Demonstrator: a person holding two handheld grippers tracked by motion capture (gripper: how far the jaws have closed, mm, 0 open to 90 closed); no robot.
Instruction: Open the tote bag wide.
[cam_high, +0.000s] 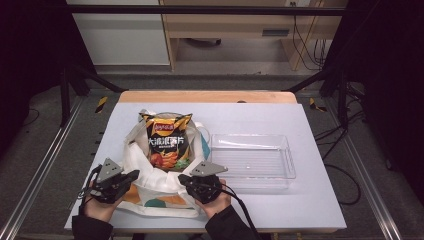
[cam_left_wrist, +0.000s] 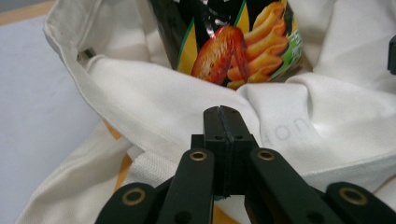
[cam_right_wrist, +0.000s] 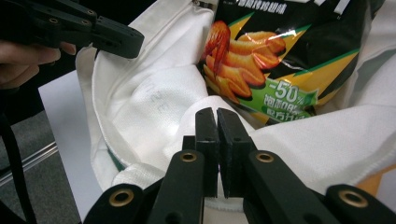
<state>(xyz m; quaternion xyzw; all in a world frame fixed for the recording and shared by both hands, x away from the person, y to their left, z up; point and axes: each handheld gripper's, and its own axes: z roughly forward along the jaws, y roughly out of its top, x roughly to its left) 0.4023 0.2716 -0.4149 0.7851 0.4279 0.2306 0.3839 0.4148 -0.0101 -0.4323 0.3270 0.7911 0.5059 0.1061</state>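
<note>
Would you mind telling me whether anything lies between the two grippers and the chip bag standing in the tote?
Yes: the white tote bag does. Its folded cloth lies between the shut left gripper and the chip bag, and the same near rim lies ahead of the shut right gripper. The chip bag's upper part stands free above the cloth.

Grey floor, wooden desk and black frame behind.

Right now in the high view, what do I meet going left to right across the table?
Left tongs → white tote bag holding the chip bag → right tongs → clear plastic tray.
</note>
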